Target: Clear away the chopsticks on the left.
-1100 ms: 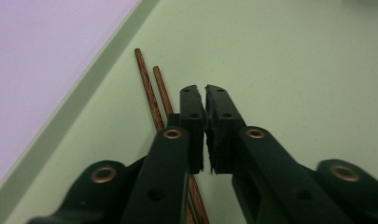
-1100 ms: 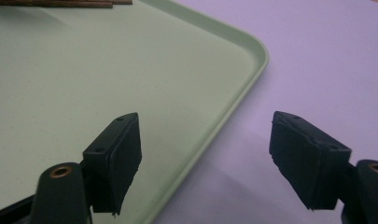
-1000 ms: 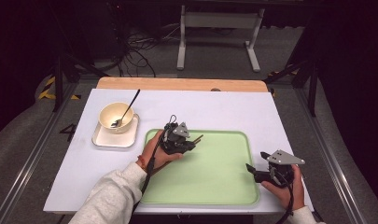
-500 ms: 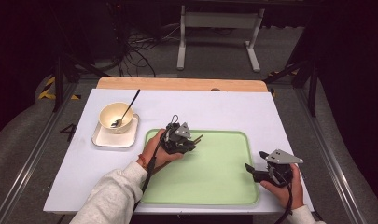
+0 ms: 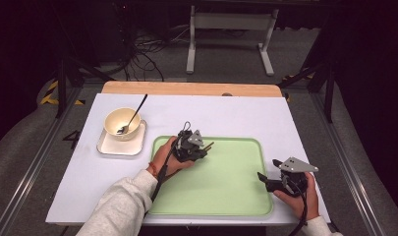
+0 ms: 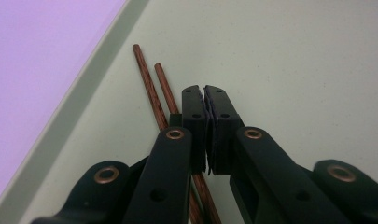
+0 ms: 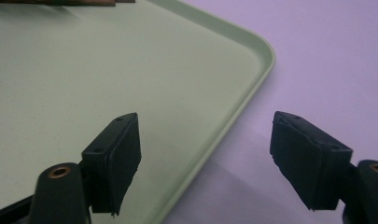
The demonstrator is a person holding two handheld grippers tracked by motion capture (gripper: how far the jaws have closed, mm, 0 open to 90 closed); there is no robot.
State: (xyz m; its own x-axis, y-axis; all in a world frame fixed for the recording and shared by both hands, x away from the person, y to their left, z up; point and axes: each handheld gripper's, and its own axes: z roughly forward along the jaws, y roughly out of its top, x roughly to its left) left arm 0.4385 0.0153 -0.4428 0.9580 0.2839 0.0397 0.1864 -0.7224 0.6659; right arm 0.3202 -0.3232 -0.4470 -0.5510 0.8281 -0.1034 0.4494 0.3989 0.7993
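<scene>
Dark floor and cables surround the white worktop point(image 5: 236, 113), where a green tray point(image 5: 226, 187) lies near its front edge. Two brown chopsticks point(image 6: 151, 77) lie on the tray beside its left rim. Over them the left tool point(image 6: 204, 95) has just pressed its jaws together, nothing between them. At the tray's right front corner the right tool point(image 7: 205, 140) stands spread over the rim.

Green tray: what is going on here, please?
A person holds a gripper in each hand at a table. The left gripper is low over the green tray; its jaws have just closed and meet with nothing between them, while two wooden chopsticks lie on the tray beside them. The right gripper is open at the tray's edge.
</scene>
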